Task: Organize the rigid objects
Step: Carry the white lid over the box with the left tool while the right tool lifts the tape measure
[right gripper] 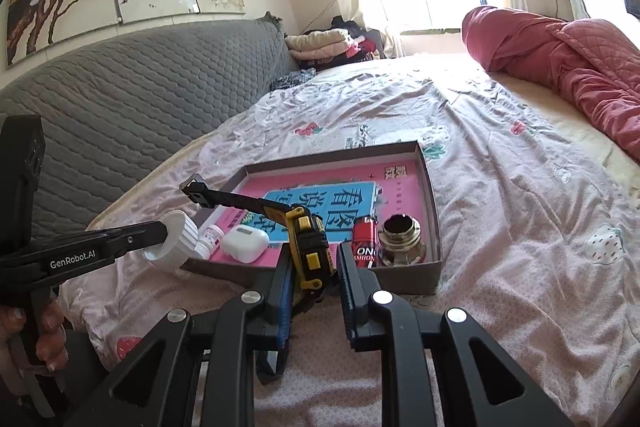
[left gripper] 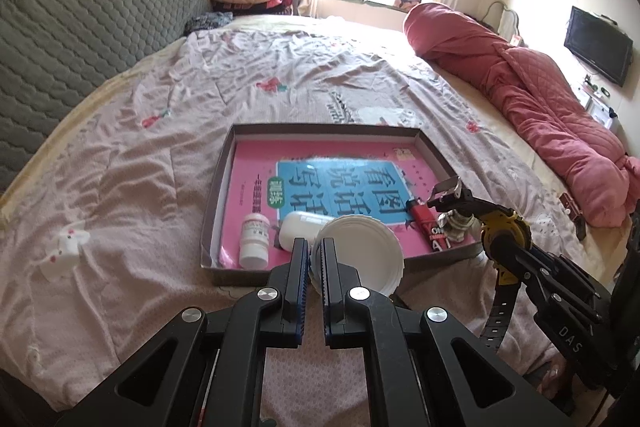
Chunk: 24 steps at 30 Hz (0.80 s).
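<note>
A: Count in my box (right gripper: 434,211)?

B: Four: one bottle (right gripper: 210,239), earbud case (right gripper: 245,245), lighter (right gripper: 364,241), metal fitting (right gripper: 400,237).

A: Jaws?

B: My left gripper (left gripper: 316,255) clamps one white lid (left gripper: 360,255) at six o'clock of the box; right gripper (right gripper: 312,263) clamps one tape measure (right gripper: 308,247) there too.
</note>
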Motion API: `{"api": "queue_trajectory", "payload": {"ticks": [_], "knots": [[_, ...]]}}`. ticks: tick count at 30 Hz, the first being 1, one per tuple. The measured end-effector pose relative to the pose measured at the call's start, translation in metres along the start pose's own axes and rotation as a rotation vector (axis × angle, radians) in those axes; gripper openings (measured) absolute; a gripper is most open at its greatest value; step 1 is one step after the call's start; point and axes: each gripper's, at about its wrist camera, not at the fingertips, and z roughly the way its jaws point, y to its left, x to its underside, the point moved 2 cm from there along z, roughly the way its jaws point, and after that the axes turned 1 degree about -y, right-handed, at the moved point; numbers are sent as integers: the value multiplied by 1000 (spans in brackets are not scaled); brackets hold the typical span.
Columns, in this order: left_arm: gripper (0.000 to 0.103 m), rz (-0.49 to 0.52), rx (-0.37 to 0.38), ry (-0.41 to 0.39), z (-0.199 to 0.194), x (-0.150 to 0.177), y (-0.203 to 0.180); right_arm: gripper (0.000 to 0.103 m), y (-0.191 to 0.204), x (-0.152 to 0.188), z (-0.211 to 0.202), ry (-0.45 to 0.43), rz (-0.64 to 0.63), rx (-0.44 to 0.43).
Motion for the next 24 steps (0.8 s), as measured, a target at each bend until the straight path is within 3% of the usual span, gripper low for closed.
{"api": "queue_trajectory", "payload": {"ticks": [9,24], "knots": [[6,13,4,-21,-5,-13,-8,21,14,-13,-5,-45,-24,-4],[6,21,-20,-47,2,-36,-5,21,13,-32,2,-101,-7,62]]}}
